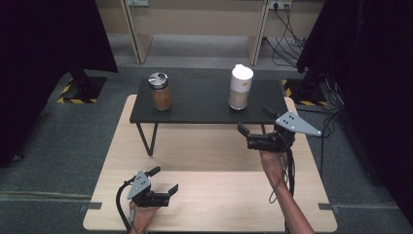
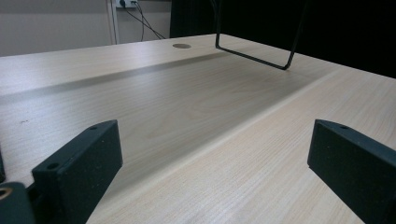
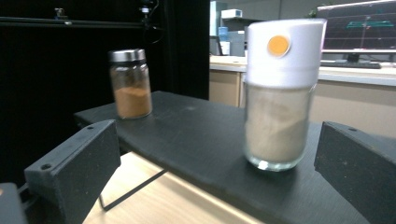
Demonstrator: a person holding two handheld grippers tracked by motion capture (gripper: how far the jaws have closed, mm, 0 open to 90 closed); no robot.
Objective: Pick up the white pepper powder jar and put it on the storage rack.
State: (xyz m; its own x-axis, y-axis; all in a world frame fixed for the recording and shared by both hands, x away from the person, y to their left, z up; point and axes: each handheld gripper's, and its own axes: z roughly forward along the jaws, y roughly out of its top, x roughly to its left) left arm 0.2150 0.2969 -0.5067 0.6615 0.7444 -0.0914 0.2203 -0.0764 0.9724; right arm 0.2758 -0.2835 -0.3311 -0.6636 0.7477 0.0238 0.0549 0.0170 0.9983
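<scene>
Two jars stand upright on the black shelf (image 1: 204,105): the white-capped jar (image 1: 240,87) sits just ahead of your right gripper (image 1: 258,127) (jaws spread, empty). Well apart, the steel-lidded jar (image 1: 160,91) holds brown powder. Your left gripper (image 1: 163,179) gapes empty over the wooden table (image 1: 214,195).

Lab or test room inside an office space: pale wood bench (image 1: 209,195) standing on grey carpet (image 1: 73,141), hemmed by black curtains (image 1: 44,39) on both sides, with yellow-black hazard tape (image 1: 73,101) marking the feet of stands. Wall sockets (image 1: 277,5) with loose black cables (image 1: 287,44) trailing to the floor at the back, and beige partition panels (image 1: 195,14) behind. Right gripper view takes in a monitor (image 3: 357,30) showing graph lines on a far counter (image 3: 327,72), plus office clutter beyond, which points to a recording setup rather than a home.
</scene>
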